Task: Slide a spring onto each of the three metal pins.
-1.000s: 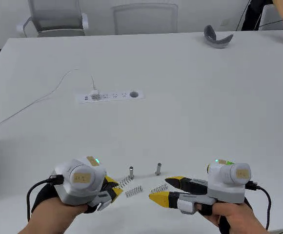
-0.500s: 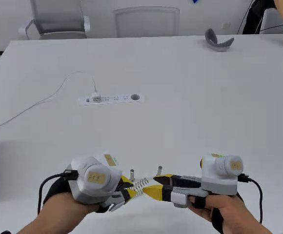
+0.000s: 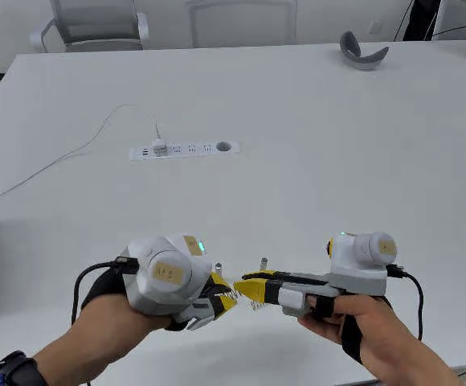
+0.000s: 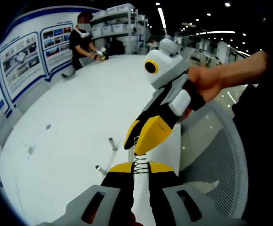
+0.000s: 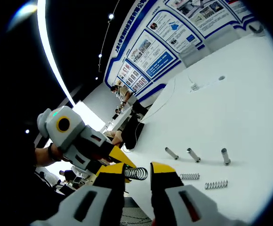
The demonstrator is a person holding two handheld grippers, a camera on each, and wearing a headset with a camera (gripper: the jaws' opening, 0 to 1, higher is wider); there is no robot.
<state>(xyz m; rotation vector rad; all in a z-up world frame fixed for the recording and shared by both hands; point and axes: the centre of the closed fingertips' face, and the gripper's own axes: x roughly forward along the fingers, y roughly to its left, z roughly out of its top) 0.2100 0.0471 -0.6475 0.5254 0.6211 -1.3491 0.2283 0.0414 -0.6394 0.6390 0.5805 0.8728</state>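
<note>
The left gripper point(image 4: 139, 166) pinches one spring point(image 4: 137, 157), while the slightly parted right gripper point(image 5: 139, 166) brackets its free end.

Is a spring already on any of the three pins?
No, all three pins are bare in the right gripper view, and two springs lie loose on the table near them.

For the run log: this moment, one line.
left gripper: shut on spring | right gripper: at spring, grip unclear | pins: bare
</note>
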